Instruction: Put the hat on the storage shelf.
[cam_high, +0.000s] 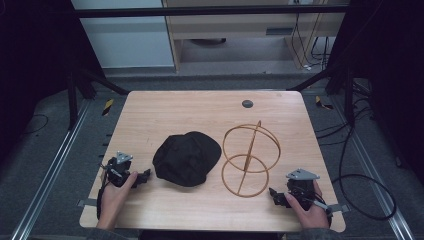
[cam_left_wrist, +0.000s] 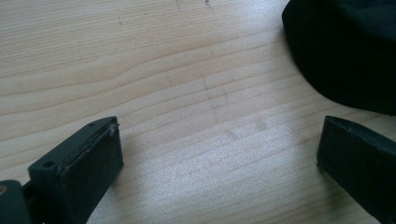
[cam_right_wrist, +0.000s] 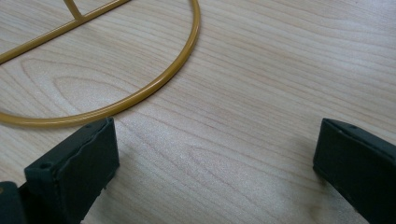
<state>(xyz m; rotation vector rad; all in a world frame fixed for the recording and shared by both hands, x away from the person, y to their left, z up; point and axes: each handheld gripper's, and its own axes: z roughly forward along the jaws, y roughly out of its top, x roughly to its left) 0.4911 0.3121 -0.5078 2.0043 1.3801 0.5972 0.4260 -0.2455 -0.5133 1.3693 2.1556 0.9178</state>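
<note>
A black cap (cam_high: 186, 158) lies crumpled in the middle of the wooden table (cam_high: 165, 112). To its right stands a gold wire stand (cam_high: 250, 156) made of two rings joined by a rod. My left gripper (cam_high: 143, 176) rests near the table's front left, open, with the cap's edge (cam_left_wrist: 345, 51) just beyond its right jaw. My right gripper (cam_high: 274, 194) rests at the front right, open, with the stand's base ring (cam_right_wrist: 140, 95) lying on the wood just ahead of its left jaw. Nothing is between either pair of jaws.
A small dark round disc (cam_high: 247, 104) sits in the tabletop near the far edge. Black cables (cam_high: 350, 180) trail on the floor to the right. Metal rails (cam_high: 45, 180) run along both sides of the table.
</note>
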